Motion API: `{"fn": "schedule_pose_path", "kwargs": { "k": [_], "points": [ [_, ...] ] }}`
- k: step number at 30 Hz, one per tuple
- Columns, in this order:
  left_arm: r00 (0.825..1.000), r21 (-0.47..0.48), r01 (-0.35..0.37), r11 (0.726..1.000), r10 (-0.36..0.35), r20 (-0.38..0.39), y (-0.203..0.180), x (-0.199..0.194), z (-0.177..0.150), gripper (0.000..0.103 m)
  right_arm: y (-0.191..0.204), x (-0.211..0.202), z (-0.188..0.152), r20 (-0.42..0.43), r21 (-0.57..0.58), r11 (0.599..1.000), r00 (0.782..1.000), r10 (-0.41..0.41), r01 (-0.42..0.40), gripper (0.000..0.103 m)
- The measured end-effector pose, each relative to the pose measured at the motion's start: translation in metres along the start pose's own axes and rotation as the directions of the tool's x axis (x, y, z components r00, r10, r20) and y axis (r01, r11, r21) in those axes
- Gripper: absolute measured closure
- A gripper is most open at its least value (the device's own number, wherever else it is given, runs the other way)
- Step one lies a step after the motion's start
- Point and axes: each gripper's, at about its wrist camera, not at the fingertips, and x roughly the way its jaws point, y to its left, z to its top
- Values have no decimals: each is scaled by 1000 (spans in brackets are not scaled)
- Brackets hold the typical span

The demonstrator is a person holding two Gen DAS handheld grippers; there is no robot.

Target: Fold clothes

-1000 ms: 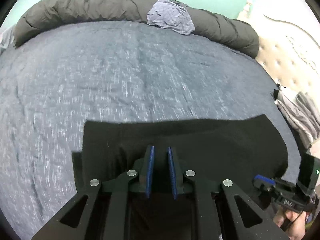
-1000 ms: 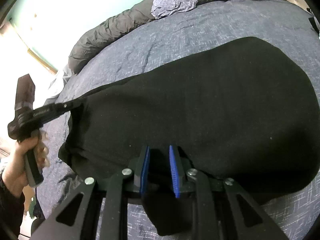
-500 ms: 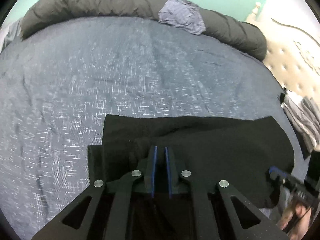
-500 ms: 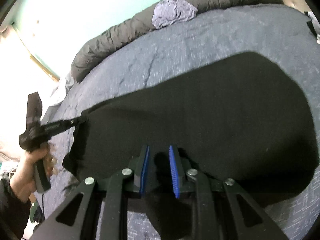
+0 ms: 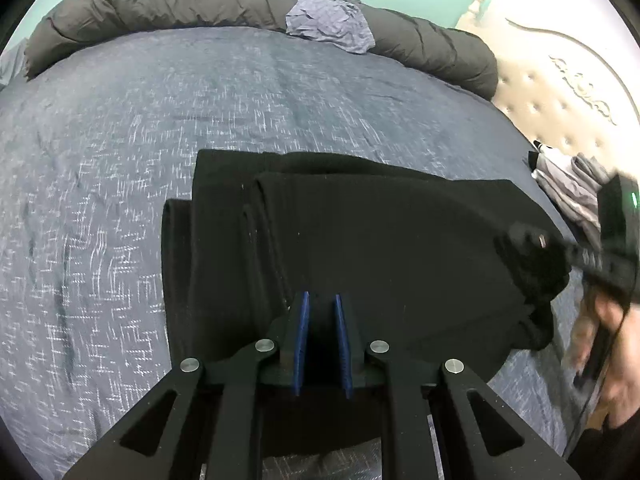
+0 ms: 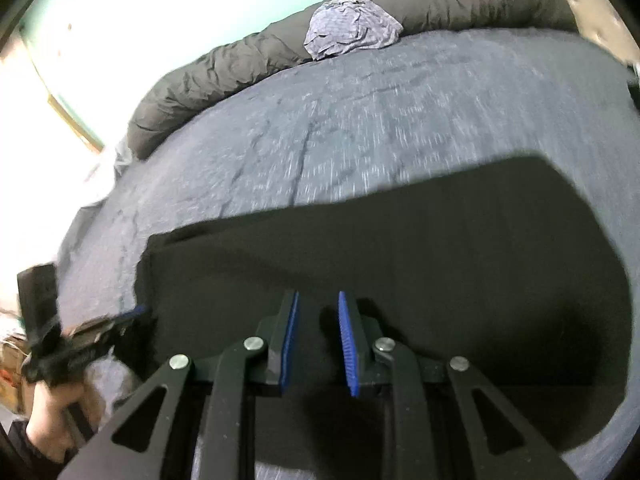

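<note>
Two claws, both yours, are at one black garment (image 5: 380, 240) spread on the bed (image 5: 200, 120). Left claw (image 5: 320, 336): blue pads nearly together, pinching the garment's near edge, cloth between them. Right claw (image 6: 318, 340): pads a little further apart, dark cloth in the gap; whether it grips I cannot tell. Garment: partly folded, layered edges showing at its left side, lying on the blue-grey speckled cover nearest you. One dark grey duvet (image 5: 200, 4), rolled along the far edge of the bed. One crumpled pale blue cloth (image 5: 330, 20) resting on the duvet. Grey clothes (image 5: 572, 188), piled by the padded headboard (image 5: 560, 100).
</note>
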Motion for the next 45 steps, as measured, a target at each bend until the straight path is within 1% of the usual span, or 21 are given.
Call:
{"fn": "schedule_pose_path", "kwargs": {
  "k": [1, 7, 14, 18, 21, 25, 30, 33, 36, 40, 45],
  "points": [
    [1000, 1, 3, 1000, -3, 3, 0, -1, -2, 88, 2, 3, 3, -8, -9, 1000, 1000, -11, 11, 84],
    [999, -38, 44, 998, -43, 28, 7, 0, -10, 86, 7, 15, -6, -71, -54, 996, 995, -68, 65, 84],
    [998, -56, 59, 997, -57, 31, 9, 4, -11, 85, 14, 29, -16, -142, -110, 986, 980, -138, 123, 84],
    [998, -44, 57, 997, -56, 31, 6, 3, -13, 80, 20, 25, -25, -139, -169, 974, 975, -174, 150, 84],
    [998, -37, 57, 998, -56, 29, 4, 3, -14, 78, 21, 28, -17, -133, -157, 974, 973, -186, 165, 84],
    [998, -35, 61, 997, -61, 27, 4, 3, -14, 77, 24, 47, 12, -119, -158, 964, 965, -233, 213, 84],
    [997, -42, 73, 996, -72, 24, 6, 5, -13, 77, 15, 63, 47, -109, -121, 960, 958, -266, 253, 83],
    [997, -43, 74, 996, -73, 24, 6, 5, -13, 77, 12, 73, 64, -121, -123, 954, 950, -289, 275, 83],
    [997, -44, 77, 996, -76, 24, 6, 5, -13, 77, 10, 83, 73, -145, -120, 951, 943, -300, 284, 83],
    [997, -47, 78, 996, -77, 23, 6, 5, -14, 77, 15, 71, 63, -150, -139, 958, 950, -272, 252, 82],
    [998, -46, 66, 997, -65, 22, 4, 5, -15, 76, 10, 50, 30, -172, -133, 967, 956, -238, 217, 82]
  ]
}}
